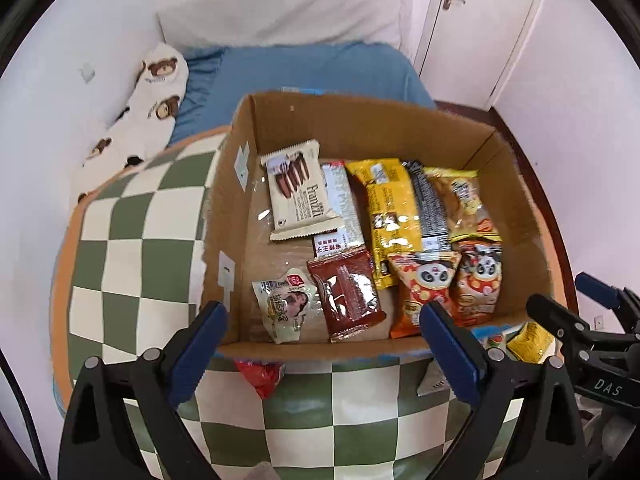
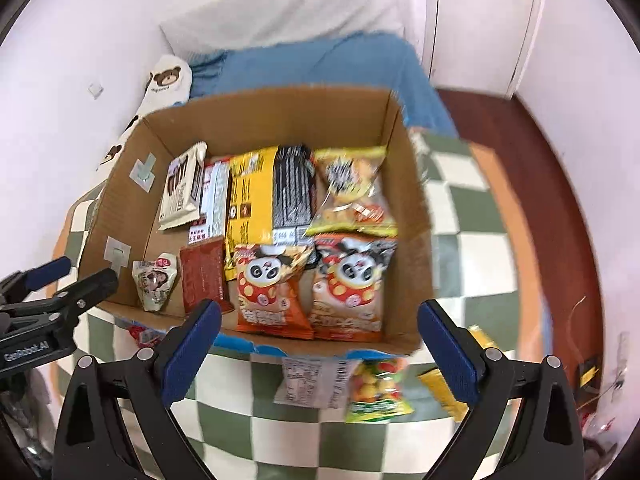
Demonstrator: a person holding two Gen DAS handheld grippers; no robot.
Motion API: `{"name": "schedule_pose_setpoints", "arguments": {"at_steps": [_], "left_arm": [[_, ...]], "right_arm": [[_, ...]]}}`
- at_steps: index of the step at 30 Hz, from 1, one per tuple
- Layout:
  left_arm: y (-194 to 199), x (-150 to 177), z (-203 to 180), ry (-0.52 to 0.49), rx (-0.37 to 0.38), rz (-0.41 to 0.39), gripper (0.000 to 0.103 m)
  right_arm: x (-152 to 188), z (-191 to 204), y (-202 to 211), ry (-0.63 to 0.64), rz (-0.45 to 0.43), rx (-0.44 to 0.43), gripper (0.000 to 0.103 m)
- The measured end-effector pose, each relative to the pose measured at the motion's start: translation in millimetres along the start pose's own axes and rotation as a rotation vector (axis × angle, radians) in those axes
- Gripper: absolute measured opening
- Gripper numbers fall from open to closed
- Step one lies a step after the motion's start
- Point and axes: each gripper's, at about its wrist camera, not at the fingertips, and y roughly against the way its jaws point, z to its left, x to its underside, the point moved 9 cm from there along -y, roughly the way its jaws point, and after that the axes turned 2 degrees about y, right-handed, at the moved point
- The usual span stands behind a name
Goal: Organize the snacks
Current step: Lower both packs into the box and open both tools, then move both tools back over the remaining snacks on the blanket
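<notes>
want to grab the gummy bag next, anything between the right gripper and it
Nothing visible blocks it. The right gripper is open and empty above the gummy bag, which lies on the checkered cloth just outside the cardboard box.

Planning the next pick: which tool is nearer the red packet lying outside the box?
Left. The left tool hangs open right above the red packet; the right tool is open farther right, over the gummy bag.

A green-and-cream checkered cloth (image 2: 472,264) covers the surface, carrying a cardboard box (image 2: 412,208) at its centre. At six o'clock of the box lie a white wrapper (image 2: 312,384), a fruit-candy bag (image 2: 378,392) and a yellow packet (image 2: 440,392).
</notes>
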Motion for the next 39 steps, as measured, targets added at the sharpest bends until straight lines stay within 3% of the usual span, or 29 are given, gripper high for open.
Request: {"name": "schedule_pose_setpoints", "arguments": {"at_steps": [12,18,24,26,27,28,30,35,39], "left_arm": [[94,14,-13,-0.026,-0.014,-0.193,0.099],[117,25,-15,-0.016,-0.005,-0.221,0.099],[76,58,20,0.089,-0.032,-0.101,0.099],[51,74,41,0.139,-0.056,-0.048,0.099],[40,82,51,0.160,-0.074,-0.026,0.099],[31,89,60,0.180,-0.084,-0.005,0.099],[5,105,85,0.237,-0.106,0.054,0.099],[-36,127,123,0.296,-0.143,0.147,0.099],[-56,121,121,0.232,-0.122,0.172,0.099]], "right_arm": [[13,9,96,0.006,-0.190,-0.016,0.100],[34,15,114,-0.038,-0.173,-0.112,0.100],[78,-2,56,-0.152,-0.005,-0.148,0.100],[92,-3,23,-0.184,0.063,-0.188,0.096],[100,-3,4,-0.198,0.095,-0.202,0.089],[104,-4,-7,-0.220,0.096,-0.214,0.079],[110,-5,-29,-0.248,0.096,-0.221,0.074],[116,4,-76,-0.270,0.123,-0.232,0.074],[114,12,-102,-0.261,0.142,-0.216,0.079]]}}
